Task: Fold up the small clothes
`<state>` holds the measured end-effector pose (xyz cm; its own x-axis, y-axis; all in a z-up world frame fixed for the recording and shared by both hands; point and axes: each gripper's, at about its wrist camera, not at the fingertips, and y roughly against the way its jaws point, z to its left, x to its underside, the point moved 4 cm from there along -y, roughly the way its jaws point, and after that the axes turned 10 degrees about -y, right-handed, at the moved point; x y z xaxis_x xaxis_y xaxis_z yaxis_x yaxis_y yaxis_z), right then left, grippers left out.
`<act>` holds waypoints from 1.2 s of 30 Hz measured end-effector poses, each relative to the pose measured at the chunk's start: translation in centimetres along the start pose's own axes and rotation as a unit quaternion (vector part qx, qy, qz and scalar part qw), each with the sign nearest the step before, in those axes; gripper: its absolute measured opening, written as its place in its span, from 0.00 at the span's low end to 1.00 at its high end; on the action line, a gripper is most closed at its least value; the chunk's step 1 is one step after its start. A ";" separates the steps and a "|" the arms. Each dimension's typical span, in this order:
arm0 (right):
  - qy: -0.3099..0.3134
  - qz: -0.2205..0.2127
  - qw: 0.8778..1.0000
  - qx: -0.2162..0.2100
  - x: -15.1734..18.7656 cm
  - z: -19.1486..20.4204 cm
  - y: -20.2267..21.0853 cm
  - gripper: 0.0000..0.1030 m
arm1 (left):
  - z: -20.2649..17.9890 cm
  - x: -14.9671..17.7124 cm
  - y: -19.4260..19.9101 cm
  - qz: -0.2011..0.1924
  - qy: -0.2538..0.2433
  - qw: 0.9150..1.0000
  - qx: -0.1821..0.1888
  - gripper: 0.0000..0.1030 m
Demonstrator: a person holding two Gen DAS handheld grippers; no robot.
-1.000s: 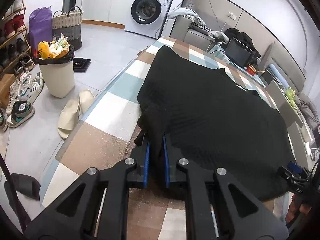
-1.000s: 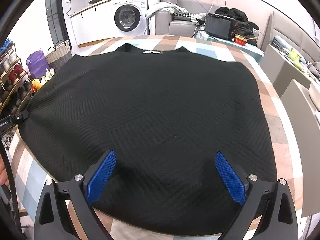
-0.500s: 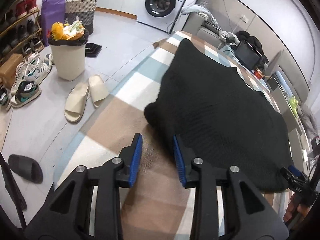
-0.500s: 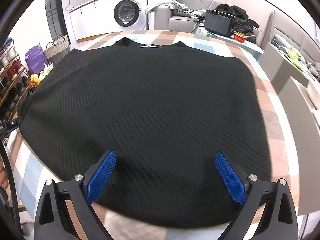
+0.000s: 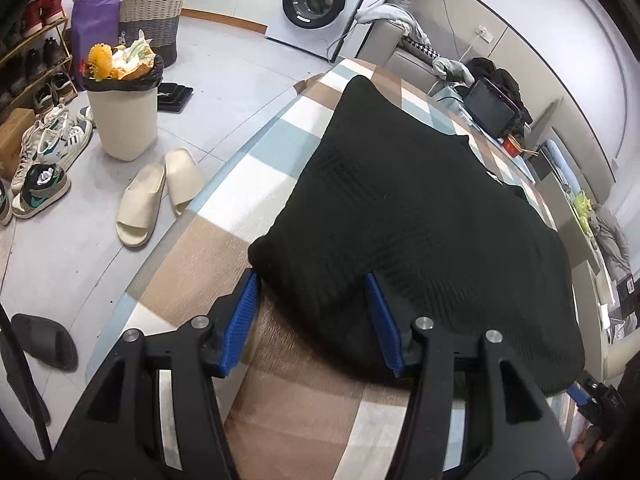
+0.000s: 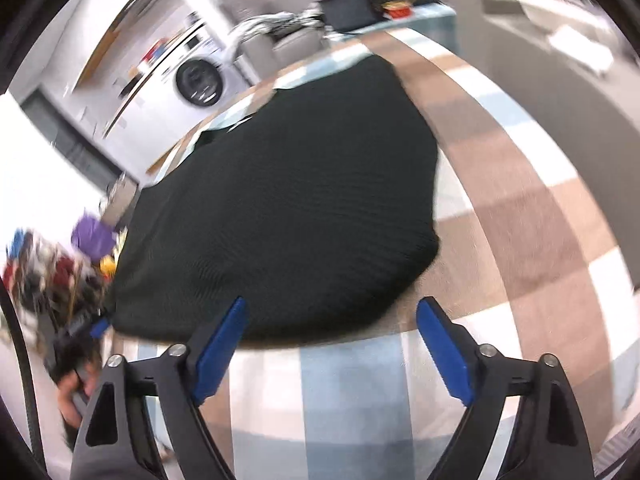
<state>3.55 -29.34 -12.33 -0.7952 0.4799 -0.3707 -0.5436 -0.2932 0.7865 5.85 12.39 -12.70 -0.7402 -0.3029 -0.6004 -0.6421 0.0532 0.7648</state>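
A black knit garment (image 5: pixel 408 216) lies spread flat on the checked tablecloth (image 5: pixel 224 248). My left gripper (image 5: pixel 312 308) is open, its blue pads astride the garment's near left corner, holding nothing. In the right wrist view the garment (image 6: pixel 288 208) fills the middle, blurred by motion. My right gripper (image 6: pixel 332 332) is open and empty, its pads at the garment's near edge, the right pad over bare cloth. The left gripper's tip (image 6: pixel 98 326) shows at the garment's far left corner.
Left of the table on the floor stand a full waste bin (image 5: pixel 122 108), slippers (image 5: pixel 156 196), shoes and a basket (image 5: pixel 150 16). A washing machine (image 5: pixel 316 0) stands at the back. A tablet (image 5: pixel 490 108) sits at the table's far end.
My left gripper let go of the garment's corner and opened wide. My right gripper pulled back and swung right, toward the garment's near right corner, and stayed open.
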 end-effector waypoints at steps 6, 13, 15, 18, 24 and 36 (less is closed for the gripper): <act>0.027 -0.034 0.999 0.013 -1.0 1.2 -1.7 0.56 | -0.2 -0.4 -0.4 0.002 -0.017 1.000 -0.017 0.44; 0.041 -0.042 0.998 0.006 -2.2 1.8 -2.3 0.23 | -0.5 -0.3 0.0 -0.003 -0.034 0.999 -0.022 0.05; 0.045 -0.042 0.998 0.009 -2.3 2.1 -2.0 0.23 | -0.6 -0.3 0.2 -0.006 -0.046 0.999 -0.025 0.05; 0.047 -0.038 0.998 0.026 -2.2 2.2 -2.1 0.23 | -0.4 0.0 0.4 -0.005 -0.048 0.999 -0.021 0.05; 0.061 -0.044 0.996 0.052 -1.9 2.6 -1.9 0.23 | -0.4 0.1 0.7 -0.004 -0.057 0.998 -0.021 0.04; 0.072 -0.041 0.994 0.068 -1.5 2.1 -2.0 0.24 | -0.1 0.7 0.9 0.005 -0.058 0.998 -0.025 0.04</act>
<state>6.47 -27.71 -12.32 -0.7858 0.3706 -0.4952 -0.5742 -0.1394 0.8068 4.80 12.14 -12.40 -0.7667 -0.1911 -0.6129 -0.6255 0.0075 0.7802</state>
